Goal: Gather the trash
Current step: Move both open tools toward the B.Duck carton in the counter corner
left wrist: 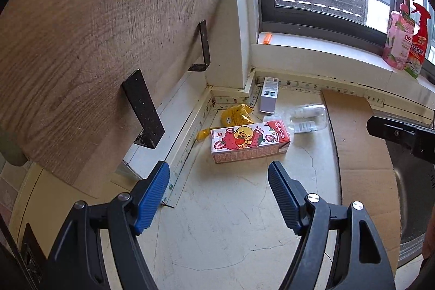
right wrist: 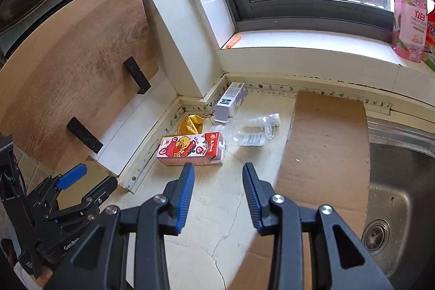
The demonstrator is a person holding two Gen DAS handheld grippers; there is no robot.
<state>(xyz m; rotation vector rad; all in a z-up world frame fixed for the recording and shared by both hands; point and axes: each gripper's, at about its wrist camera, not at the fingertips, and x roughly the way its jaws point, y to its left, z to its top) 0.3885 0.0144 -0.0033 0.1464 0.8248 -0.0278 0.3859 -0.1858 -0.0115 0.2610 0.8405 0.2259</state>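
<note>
The strawberry milk carton is seen lying near the countertop's back corner, a yellow wrapper and clear plastic bottle just behind. Bare counter separates it from the left gripper and right gripper, both spread and empty; cardboard borders the sink.

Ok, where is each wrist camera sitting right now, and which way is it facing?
Left wrist: rides the left gripper, angled down along its open blue-padded fingers at the pink strawberry drink carton; the right gripper's black edge enters at right.
Right wrist: rides the right gripper, angled down at the cream counter beside the steel sink; the left gripper shows lower left.
Shared: carton, yellow wrapper, clear plastic bottle, brown cardboard sheet, window.
</note>
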